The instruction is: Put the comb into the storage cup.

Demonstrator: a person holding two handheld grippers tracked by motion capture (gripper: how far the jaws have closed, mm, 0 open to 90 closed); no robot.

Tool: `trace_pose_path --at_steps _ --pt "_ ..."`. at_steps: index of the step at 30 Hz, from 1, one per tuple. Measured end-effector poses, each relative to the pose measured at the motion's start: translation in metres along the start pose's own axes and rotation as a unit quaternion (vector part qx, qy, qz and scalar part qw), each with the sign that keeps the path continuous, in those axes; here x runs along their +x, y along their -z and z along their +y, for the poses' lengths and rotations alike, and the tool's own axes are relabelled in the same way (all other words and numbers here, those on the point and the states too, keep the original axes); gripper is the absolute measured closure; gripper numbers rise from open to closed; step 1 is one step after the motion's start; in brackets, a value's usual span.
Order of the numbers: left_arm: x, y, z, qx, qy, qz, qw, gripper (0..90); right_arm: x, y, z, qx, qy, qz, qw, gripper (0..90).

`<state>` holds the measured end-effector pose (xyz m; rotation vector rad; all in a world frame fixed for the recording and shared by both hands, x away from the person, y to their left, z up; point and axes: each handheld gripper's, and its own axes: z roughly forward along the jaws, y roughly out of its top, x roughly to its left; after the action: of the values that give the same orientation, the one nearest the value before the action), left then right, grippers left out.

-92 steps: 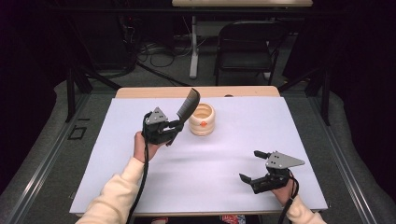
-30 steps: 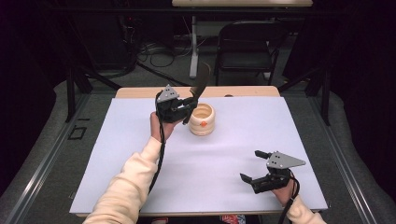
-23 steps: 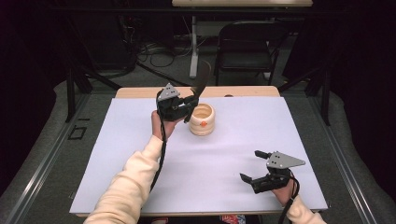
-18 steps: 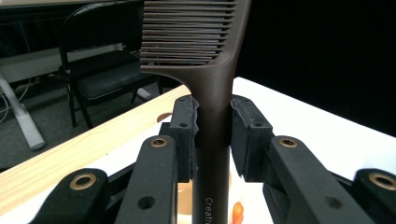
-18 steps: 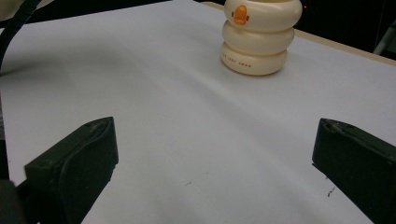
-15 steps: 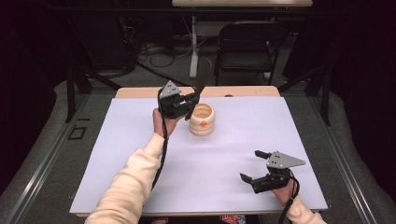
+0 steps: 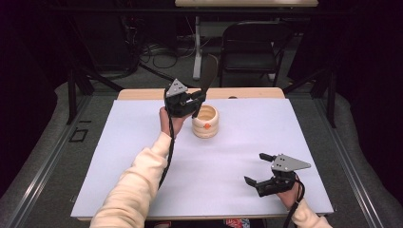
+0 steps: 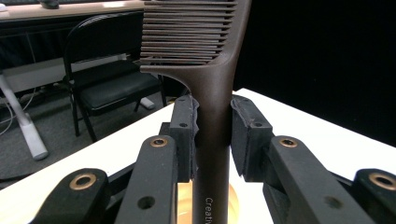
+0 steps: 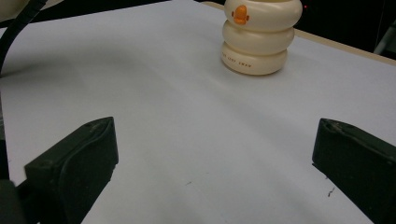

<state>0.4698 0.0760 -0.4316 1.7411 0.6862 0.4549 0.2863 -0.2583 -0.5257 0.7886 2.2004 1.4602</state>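
A dark brown comb (image 8: 212,70) stands upright above a ribbed cream cup (image 7: 206,121), its handle clamped between the pads of the left gripper (image 7: 196,99), teeth end uppermost; in the left gripper view the handle runs down toward the cup's mouth. The right gripper (image 7: 260,170) rests well apart near the table's (image 7: 119,156) front edge, jaws spread wide and holding nothing.

Brown comb (image 8: 212,88) upright (handle clamped)
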Motion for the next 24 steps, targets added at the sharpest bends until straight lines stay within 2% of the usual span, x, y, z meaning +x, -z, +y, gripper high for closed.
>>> trace_pose_path --at_steps 24 --pt "0.001 -0.020 -0.005 -0.017 0.013 0.007 0.9997 72.4 0.000 0.000 0.000 0.000 0.001 0.002 1.0000 0.0"
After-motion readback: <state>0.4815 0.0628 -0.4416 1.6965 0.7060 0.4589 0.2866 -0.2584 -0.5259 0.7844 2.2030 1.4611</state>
